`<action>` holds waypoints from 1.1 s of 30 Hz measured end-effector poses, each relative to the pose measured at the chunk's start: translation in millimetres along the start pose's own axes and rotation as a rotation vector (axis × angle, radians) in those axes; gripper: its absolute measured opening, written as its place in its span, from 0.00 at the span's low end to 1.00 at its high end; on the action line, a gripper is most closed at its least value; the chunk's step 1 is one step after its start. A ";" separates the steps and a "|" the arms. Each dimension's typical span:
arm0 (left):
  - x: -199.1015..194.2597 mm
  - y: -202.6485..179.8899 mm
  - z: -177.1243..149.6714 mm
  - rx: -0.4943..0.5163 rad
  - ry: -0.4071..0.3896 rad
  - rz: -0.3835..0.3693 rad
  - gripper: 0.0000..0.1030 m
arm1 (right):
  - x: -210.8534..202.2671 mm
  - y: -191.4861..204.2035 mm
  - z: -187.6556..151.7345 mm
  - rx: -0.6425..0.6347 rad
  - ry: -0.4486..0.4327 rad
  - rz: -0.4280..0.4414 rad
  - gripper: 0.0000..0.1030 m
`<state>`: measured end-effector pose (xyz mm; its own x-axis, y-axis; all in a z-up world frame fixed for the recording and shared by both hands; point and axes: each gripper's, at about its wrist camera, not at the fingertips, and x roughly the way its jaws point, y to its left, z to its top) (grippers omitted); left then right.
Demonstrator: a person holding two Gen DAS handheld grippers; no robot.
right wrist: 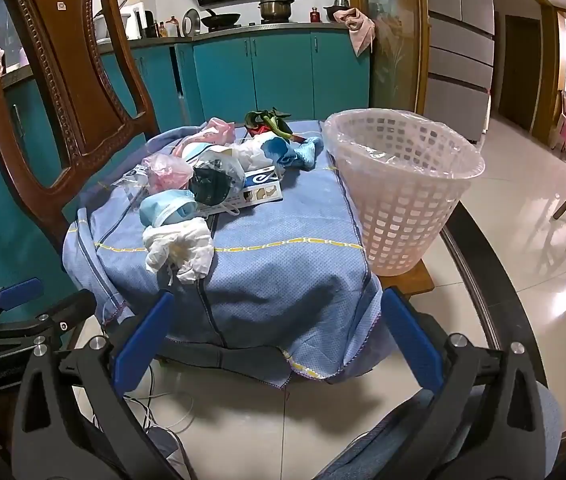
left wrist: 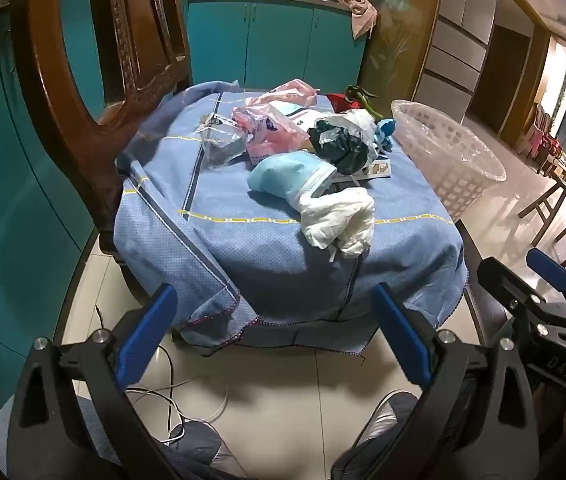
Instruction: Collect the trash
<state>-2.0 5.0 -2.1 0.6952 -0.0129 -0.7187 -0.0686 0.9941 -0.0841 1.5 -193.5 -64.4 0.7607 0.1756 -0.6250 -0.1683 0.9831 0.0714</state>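
Trash lies piled on a blue cloth [left wrist: 243, 256] [right wrist: 283, 264] draped over a low seat. Nearest is a crumpled white tissue wad [left wrist: 339, 220] [right wrist: 179, 248], behind it a light blue face mask [left wrist: 287, 172] [right wrist: 167, 204], a dark bag in clear plastic [left wrist: 339, 140] [right wrist: 213, 180], pink wrappers [left wrist: 267, 128] [right wrist: 163, 172] and a flat printed box [right wrist: 263, 192]. A white lattice bin [left wrist: 443, 152] [right wrist: 403, 184] with a clear liner stands at the right. My left gripper [left wrist: 275, 340] and right gripper [right wrist: 279, 336] both hang open before the cloth's front edge, nothing between their fingers.
A carved wooden chair back [left wrist: 83, 80] [right wrist: 71, 80] rises at the left. Teal kitchen cabinets [left wrist: 275, 40] line the back. White cables [left wrist: 179, 396] lie on the tiled floor below. The right gripper's body [left wrist: 543, 312] shows in the left wrist view. A fridge [right wrist: 459, 40] stands behind the bin.
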 end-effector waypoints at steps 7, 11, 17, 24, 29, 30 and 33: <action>2.0 -1.8 0.5 0.000 0.002 -0.001 0.94 | 1.2 -0.2 0.0 0.000 0.000 0.000 0.97; 2.3 -2.1 0.6 0.000 0.004 -0.001 0.94 | 0.6 -0.1 0.2 0.002 -0.001 -0.002 0.97; 1.7 -4.1 -0.3 0.006 0.001 0.000 0.94 | 1.1 0.3 0.7 0.002 0.000 -0.002 0.97; 2.6 -4.4 -0.6 0.007 0.004 -0.003 0.94 | 1.3 -0.3 -0.1 0.003 0.000 -0.001 0.97; 2.7 -6.0 -0.6 0.009 0.006 -0.003 0.94 | 2.4 -0.3 -0.6 0.003 0.001 -0.003 0.97; 2.6 -6.6 -0.8 0.009 0.006 -0.004 0.94 | 2.0 -0.5 -0.3 0.004 0.000 -0.003 0.97; 2.9 -6.6 -0.7 0.013 0.005 -0.002 0.94 | 1.9 -0.6 -0.2 0.004 0.000 -0.001 0.97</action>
<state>0.0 -1.6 -4.1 0.6917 -0.0158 -0.7220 -0.0576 0.9954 -0.0769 2.9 -193.8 -65.8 0.7610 0.1744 -0.6249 -0.1649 0.9836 0.0736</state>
